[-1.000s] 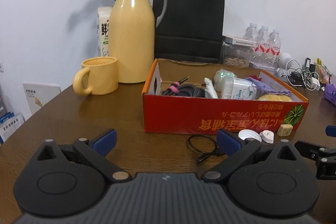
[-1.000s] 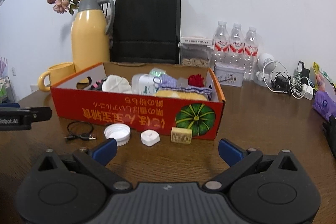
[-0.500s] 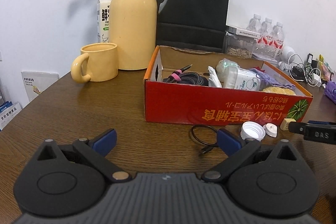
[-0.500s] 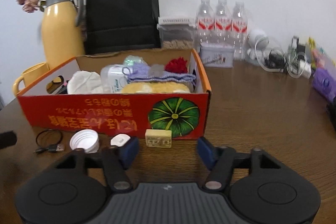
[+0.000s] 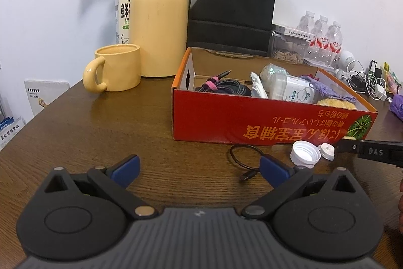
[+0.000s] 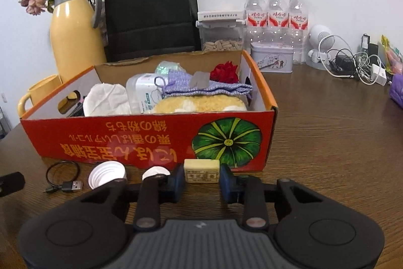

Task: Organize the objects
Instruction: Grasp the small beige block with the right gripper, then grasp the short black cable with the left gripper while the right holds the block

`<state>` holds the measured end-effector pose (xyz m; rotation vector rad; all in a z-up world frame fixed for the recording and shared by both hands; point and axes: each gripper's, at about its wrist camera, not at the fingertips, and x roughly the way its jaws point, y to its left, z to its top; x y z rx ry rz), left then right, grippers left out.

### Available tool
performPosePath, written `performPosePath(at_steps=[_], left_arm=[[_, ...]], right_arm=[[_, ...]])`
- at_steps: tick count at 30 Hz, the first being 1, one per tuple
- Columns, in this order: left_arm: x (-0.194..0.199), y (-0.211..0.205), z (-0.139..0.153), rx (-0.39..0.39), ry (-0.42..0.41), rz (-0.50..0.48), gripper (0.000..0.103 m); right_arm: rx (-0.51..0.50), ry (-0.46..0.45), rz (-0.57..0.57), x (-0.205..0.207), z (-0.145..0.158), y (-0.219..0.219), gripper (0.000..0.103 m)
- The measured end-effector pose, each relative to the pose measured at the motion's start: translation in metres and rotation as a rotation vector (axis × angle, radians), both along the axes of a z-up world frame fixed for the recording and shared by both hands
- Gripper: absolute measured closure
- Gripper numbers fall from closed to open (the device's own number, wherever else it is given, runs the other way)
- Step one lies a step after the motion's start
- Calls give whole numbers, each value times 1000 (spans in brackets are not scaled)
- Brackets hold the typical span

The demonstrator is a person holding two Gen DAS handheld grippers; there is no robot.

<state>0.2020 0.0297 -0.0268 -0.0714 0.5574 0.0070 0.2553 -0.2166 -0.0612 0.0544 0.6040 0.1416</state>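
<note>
Left wrist view: left gripper [image 5: 199, 165] jaws apart, empty, hovering over bench [image 5: 100, 132]; red box [image 5: 264, 125] now nearer.

Right wrist view: right gripper [image 6: 201, 179] advanced, jaws closing around small tile [image 6: 201, 170] on bench touching box front; pickup imminent, boxing likely next.

My left view looks low across the table [image 5: 105, 132] at the red box [image 5: 252, 122] from its left — my right sits nearer, facing the box front [image 6: 141, 132]; both share it.
</note>
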Motion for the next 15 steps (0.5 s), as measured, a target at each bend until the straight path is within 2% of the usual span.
performPosePath(at_steps=[7, 15], left_arm=[[5, 2, -4, -7, 31, 10, 0], [10, 0, -10, 5, 63, 10, 0]], right_arm=[[-29, -105, 10, -26, 12, 2, 74], [2, -208, 78, -72, 28, 4, 74]])
